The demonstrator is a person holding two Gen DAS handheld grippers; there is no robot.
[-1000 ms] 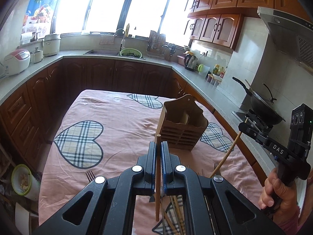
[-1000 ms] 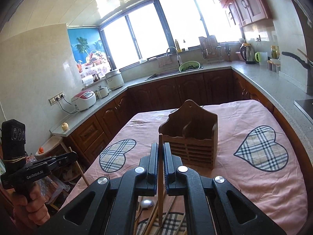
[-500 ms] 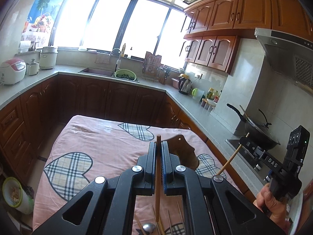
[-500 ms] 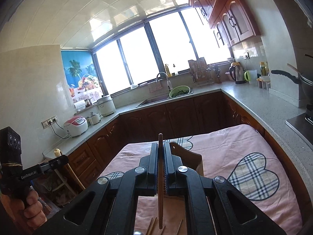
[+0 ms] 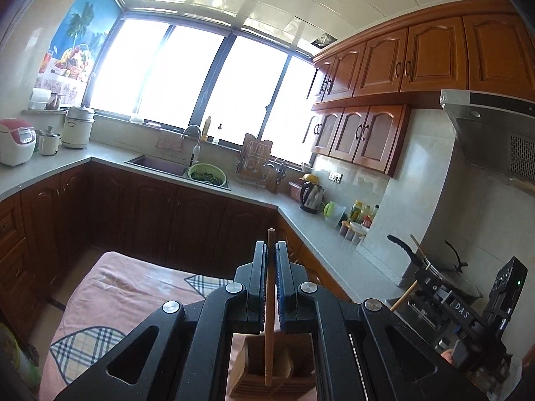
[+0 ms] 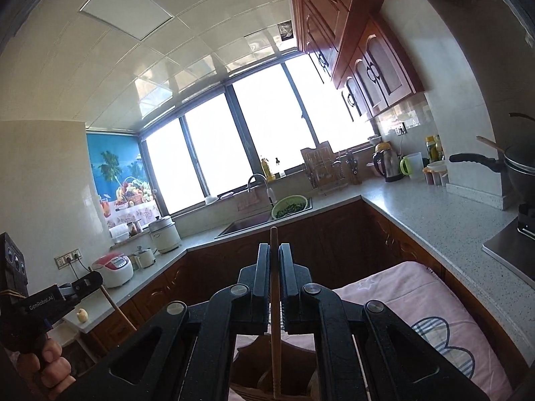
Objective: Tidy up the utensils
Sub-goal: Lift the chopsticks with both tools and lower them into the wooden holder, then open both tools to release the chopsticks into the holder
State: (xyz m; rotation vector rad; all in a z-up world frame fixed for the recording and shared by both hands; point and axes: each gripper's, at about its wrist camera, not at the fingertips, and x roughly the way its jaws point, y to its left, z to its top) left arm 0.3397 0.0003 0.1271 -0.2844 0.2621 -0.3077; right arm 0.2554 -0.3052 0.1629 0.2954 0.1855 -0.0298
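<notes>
My left gripper (image 5: 271,250) is shut on a wooden chopstick (image 5: 269,317) held upright; its lower end hangs over the wooden utensil holder (image 5: 274,377) seen between the gripper's arms. My right gripper (image 6: 274,250) is shut on another wooden chopstick (image 6: 276,317), also upright, with its lower end above the same holder (image 6: 267,367). The right gripper also shows in the left wrist view (image 5: 424,280), and the left gripper in the right wrist view (image 6: 90,280), each with its chopstick.
The holder stands on a table with a pink cloth (image 5: 133,294) printed with plaid hearts. Dark wood cabinets and a grey counter (image 6: 434,214) wrap around, with a sink (image 5: 157,162), a kettle (image 5: 311,195) and a wok (image 6: 515,170) on the stove.
Both grippers have risen and tilted up with their chopsticks. The holder has dropped from the middle of both views to the bottom, now under the chopstick ends.
</notes>
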